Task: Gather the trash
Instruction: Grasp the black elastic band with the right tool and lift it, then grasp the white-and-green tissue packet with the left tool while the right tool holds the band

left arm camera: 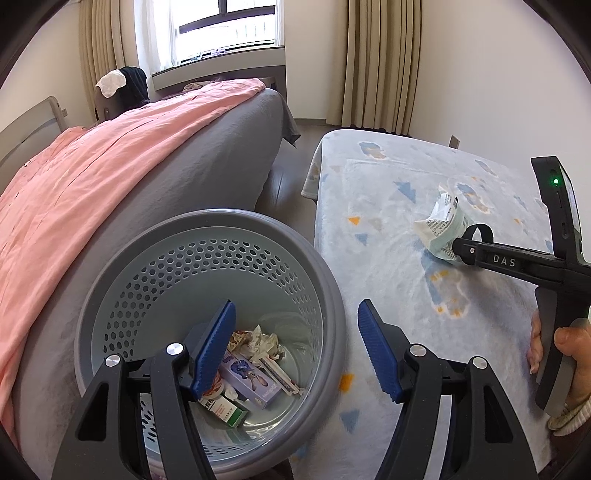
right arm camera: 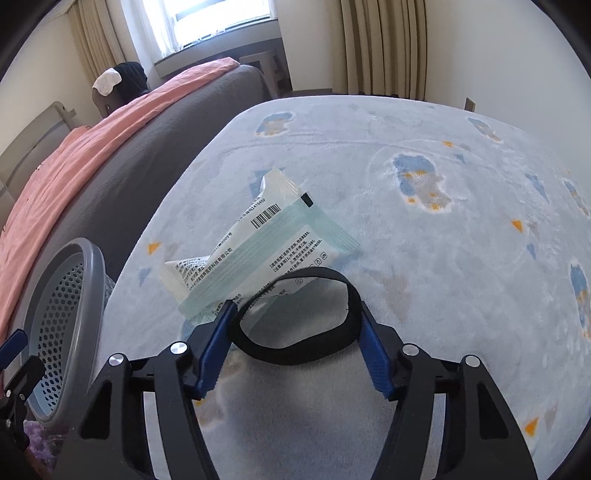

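A grey perforated trash basket stands on the floor between the two beds, holding several boxes and crumpled wrappers. My left gripper is open and empty, hovering over the basket's right rim. A white and green plastic packet lies on the light blue blanket; it also shows in the left wrist view. My right gripper is open, its tips at the packet's near edge, with a black band looped between its fingers. The basket shows at the left of the right wrist view.
A grey bed with a pink cover stands left of the basket. A window and beige curtains are at the back. A dark chair with a white cloth stands by the window.
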`<control>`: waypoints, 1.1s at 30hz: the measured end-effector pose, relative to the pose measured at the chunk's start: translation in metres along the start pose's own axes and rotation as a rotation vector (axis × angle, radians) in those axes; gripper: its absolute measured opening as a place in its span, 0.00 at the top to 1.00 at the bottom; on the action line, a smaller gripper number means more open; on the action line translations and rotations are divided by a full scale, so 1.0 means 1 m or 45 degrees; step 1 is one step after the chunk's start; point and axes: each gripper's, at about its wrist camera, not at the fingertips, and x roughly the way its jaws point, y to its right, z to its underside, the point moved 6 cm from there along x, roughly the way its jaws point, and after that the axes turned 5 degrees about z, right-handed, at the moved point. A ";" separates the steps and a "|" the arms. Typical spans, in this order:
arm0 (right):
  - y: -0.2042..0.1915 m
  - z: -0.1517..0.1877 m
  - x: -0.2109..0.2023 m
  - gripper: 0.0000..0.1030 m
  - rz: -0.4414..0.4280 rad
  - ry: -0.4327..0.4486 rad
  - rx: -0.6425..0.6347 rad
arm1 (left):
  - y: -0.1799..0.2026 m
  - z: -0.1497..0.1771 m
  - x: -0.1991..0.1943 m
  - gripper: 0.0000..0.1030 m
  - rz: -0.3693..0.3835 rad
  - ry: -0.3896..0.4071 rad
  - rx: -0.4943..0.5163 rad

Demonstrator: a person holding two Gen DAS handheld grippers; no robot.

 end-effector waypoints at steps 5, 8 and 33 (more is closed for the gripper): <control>0.000 0.002 -0.005 0.77 0.004 0.011 -0.012 | 0.001 0.000 -0.002 0.36 0.009 0.007 -0.003; 0.004 0.004 -0.008 0.89 -0.012 0.008 0.010 | 0.003 0.000 -0.002 0.36 0.018 0.008 0.005; 0.065 0.015 -0.056 0.93 -0.032 0.034 0.218 | 0.130 -0.058 0.047 0.35 0.264 -0.010 0.178</control>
